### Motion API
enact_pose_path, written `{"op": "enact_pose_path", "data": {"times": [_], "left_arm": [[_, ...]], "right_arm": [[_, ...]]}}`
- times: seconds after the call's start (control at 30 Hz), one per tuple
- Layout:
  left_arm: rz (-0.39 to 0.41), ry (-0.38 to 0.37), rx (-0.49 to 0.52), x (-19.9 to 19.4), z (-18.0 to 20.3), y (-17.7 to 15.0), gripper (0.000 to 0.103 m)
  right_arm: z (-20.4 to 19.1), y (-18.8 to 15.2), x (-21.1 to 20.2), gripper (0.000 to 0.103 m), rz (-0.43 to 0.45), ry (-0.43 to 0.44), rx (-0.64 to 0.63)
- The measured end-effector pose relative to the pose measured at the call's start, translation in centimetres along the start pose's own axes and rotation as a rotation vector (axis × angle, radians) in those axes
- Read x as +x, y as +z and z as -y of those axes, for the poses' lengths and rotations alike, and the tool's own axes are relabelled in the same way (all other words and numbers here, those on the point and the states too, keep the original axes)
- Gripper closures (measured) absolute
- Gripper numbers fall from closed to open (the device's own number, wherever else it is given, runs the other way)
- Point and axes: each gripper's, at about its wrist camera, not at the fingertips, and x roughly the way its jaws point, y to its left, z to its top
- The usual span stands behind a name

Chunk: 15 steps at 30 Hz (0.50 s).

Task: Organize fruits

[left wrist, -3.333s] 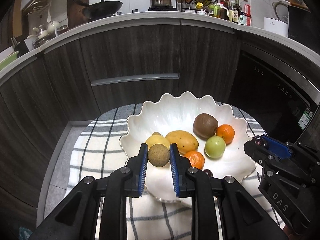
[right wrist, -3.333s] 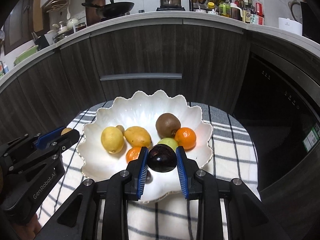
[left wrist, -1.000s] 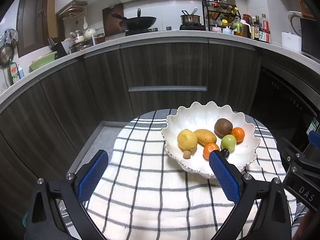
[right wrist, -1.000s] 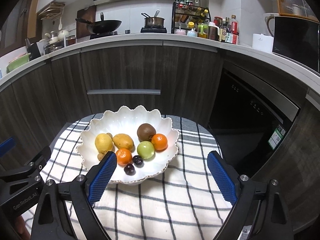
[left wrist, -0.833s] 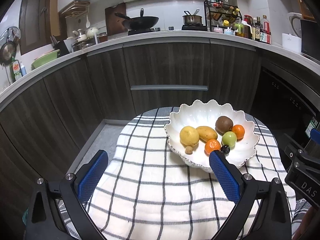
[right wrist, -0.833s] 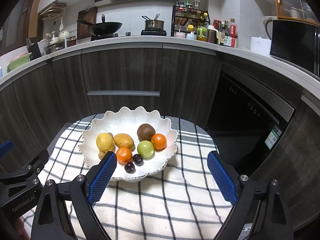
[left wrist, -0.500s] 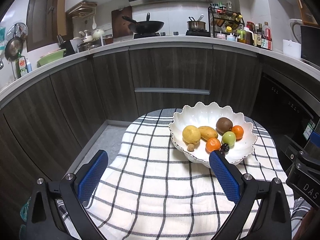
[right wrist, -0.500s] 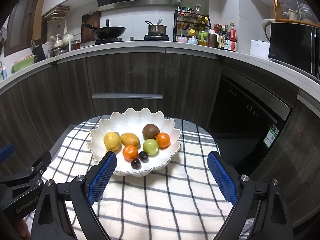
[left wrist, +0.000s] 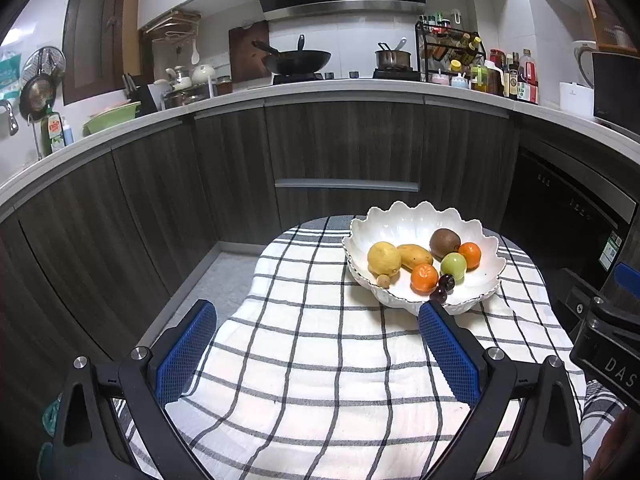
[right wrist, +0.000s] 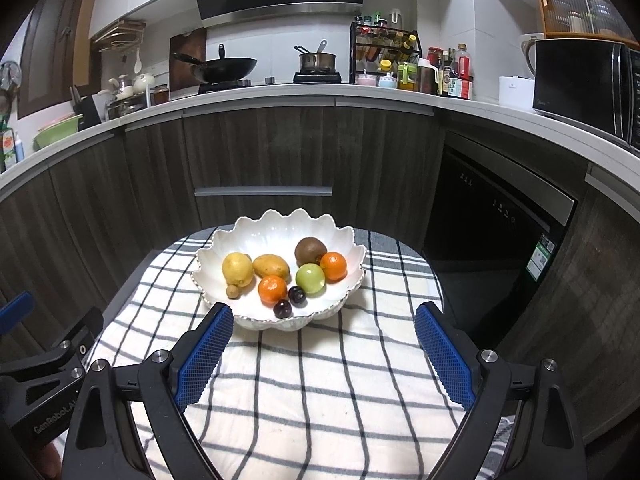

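Both tongs stand wide apart with nothing between their blue pads. The left gripper [left wrist: 316, 350] hangs over the checked cloth [left wrist: 320, 360]; the bowl [left wrist: 404, 218] sits ahead of it and to its right, just beyond the tip of its right finger. The right gripper [right wrist: 324, 350] faces the bowl [right wrist: 280, 224] more squarely, with the bowl ahead and a little left of its midline, its near rim just past the left fingertip.

All the fruit lies in the bowl. Seen from the right gripper: a lemon [right wrist: 237, 269] at the left with a small brown longan [right wrist: 232, 291] touching its near side, a mango [right wrist: 271, 266] beside it, a kiwi [right wrist: 310, 251] at the back, an orange [right wrist: 333, 266] at the right, a green fruit [right wrist: 310, 278] in front of the kiwi, a second orange [right wrist: 272, 289] nearer, and two dark plums [right wrist: 297, 295] [right wrist: 282, 309] nearest the rim.

Cabinets [right wrist: 260, 152] stand behind the table.
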Motion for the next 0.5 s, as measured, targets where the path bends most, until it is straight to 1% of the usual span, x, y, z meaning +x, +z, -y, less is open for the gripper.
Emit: {"op": "enact_pose_path", "data": {"times": [0.2, 0.5], "left_arm": [[0.0, -0.006, 0.002, -0.9, 0.0, -0.6, 0.0], [0.012, -0.013, 0.013, -1.5, 0.4, -0.8, 0.0]], "right_arm": [[0.3, -0.7, -0.8, 0.01, 0.007, 0.017, 0.016], [1.0, -1.1, -1.3, 0.01, 0.02, 0.009, 0.027]]}}
